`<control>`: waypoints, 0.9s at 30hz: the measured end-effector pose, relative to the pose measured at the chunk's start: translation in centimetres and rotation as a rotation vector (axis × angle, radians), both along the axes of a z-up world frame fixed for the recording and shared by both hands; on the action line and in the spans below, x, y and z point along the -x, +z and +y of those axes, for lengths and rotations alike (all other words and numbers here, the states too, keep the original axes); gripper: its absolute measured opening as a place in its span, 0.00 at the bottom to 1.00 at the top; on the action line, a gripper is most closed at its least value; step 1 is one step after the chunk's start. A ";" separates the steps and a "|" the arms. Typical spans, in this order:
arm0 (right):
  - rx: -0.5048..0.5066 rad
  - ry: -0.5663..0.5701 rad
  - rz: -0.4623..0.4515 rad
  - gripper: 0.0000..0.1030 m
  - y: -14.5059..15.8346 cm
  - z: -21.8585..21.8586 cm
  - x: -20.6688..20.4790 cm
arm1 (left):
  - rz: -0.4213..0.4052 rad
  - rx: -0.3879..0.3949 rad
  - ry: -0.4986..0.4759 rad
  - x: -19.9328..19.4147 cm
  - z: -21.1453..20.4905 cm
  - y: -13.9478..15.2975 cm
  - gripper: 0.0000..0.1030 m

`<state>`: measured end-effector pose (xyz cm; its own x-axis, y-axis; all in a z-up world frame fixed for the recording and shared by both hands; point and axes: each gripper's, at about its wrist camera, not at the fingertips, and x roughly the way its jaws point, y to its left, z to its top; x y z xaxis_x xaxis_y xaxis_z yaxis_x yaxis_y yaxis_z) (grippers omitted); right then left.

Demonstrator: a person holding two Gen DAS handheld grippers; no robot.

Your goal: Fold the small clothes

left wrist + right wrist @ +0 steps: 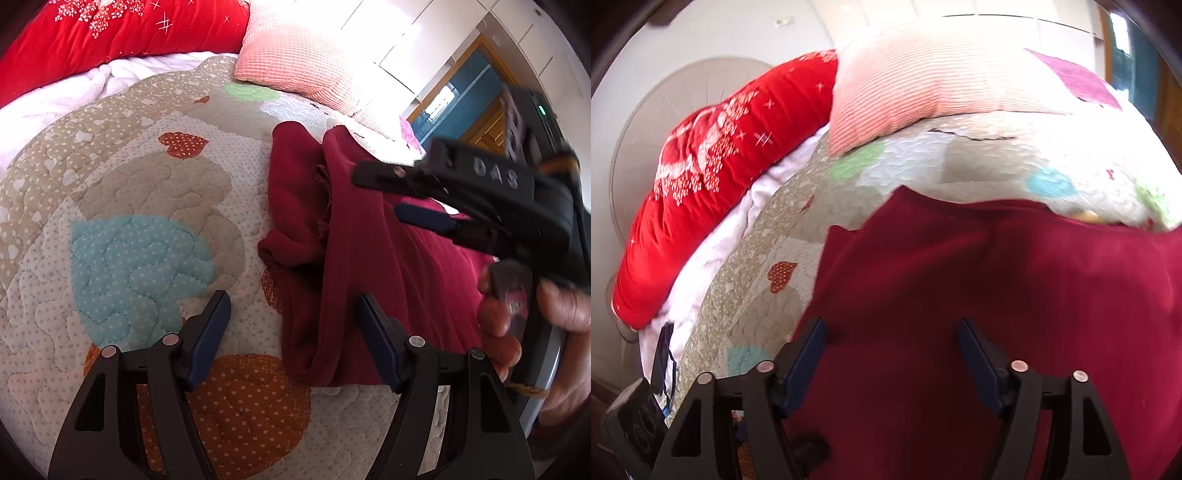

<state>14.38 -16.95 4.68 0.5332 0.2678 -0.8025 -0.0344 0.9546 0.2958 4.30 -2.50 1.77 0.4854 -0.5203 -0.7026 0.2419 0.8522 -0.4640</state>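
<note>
A dark red garment lies partly folded on a patchwork quilt, with a bunched sleeve at its left side. My left gripper is open and empty, just above the garment's near left edge. My right gripper shows in the left wrist view, open, hovering over the garment's right part. In the right wrist view the right gripper is open and empty above the broad red garment, which fills the lower frame.
A pink ribbed pillow and a red quilted blanket lie at the bed's far side. A white sheet shows beside the quilt. A dark device sits at the lower left.
</note>
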 end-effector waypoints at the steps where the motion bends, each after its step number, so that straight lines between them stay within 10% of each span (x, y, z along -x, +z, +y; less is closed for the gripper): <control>1: 0.016 0.012 0.013 0.77 -0.1 0.5 -0.4 | 0.001 0.002 0.000 -0.1 0.0 0.0 0.69; 20: 0.366 0.136 0.128 0.94 -3.4 7.1 -5.0 | 0.006 0.041 0.011 -0.3 0.7 -0.3 0.69; 27: 0.438 0.185 0.048 0.51 -3.0 6.7 -4.1 | 0.004 0.055 0.012 -0.7 1.2 -0.3 0.73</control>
